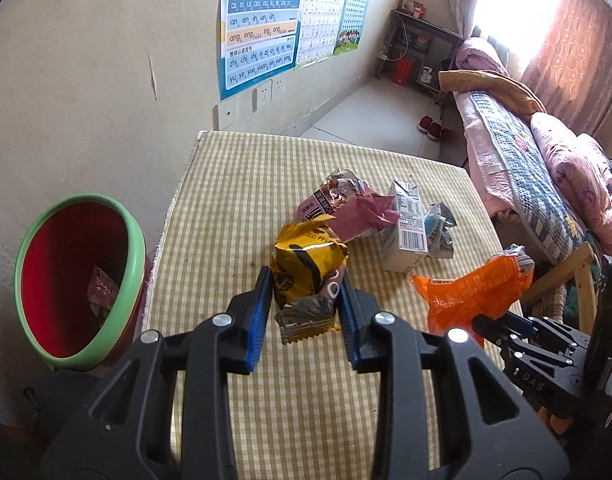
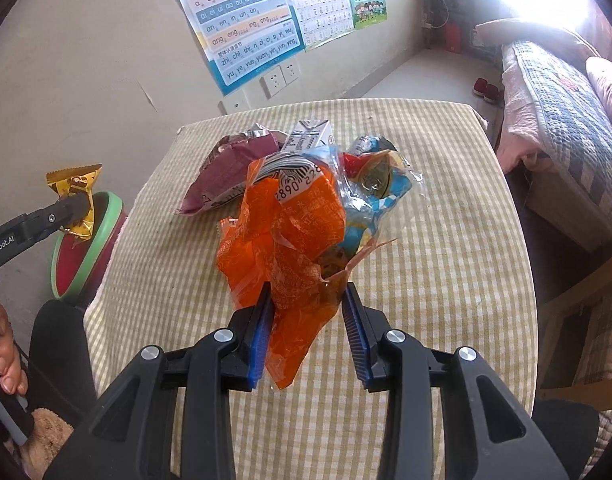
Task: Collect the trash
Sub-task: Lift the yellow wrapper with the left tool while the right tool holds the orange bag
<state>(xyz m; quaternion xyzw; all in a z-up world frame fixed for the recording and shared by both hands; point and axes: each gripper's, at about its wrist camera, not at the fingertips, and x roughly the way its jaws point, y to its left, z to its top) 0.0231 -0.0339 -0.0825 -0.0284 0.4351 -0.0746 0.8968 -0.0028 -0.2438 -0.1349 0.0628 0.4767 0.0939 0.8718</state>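
Observation:
My left gripper [image 1: 306,296] is shut on a yellow snack wrapper [image 1: 306,268] and holds it above the checked table [image 1: 234,200]; the right wrist view shows this wrapper [image 2: 76,196] over the bin. My right gripper [image 2: 308,320] is shut on an orange snack bag [image 2: 286,240], which also shows in the left wrist view [image 1: 470,292]. A pink-purple bag [image 1: 346,208], a white milk carton [image 1: 406,224] and a blue-silver wrapper [image 1: 440,228] lie on the table. A red bin with a green rim [image 1: 82,280] stands left of the table with a wrapper inside.
Wall with posters [image 1: 262,20] behind the table. A bed [image 1: 526,168] stands to the right and a wooden chair frame [image 1: 578,276] at the table's right edge. Red slippers [image 1: 430,128] lie on the floor beyond.

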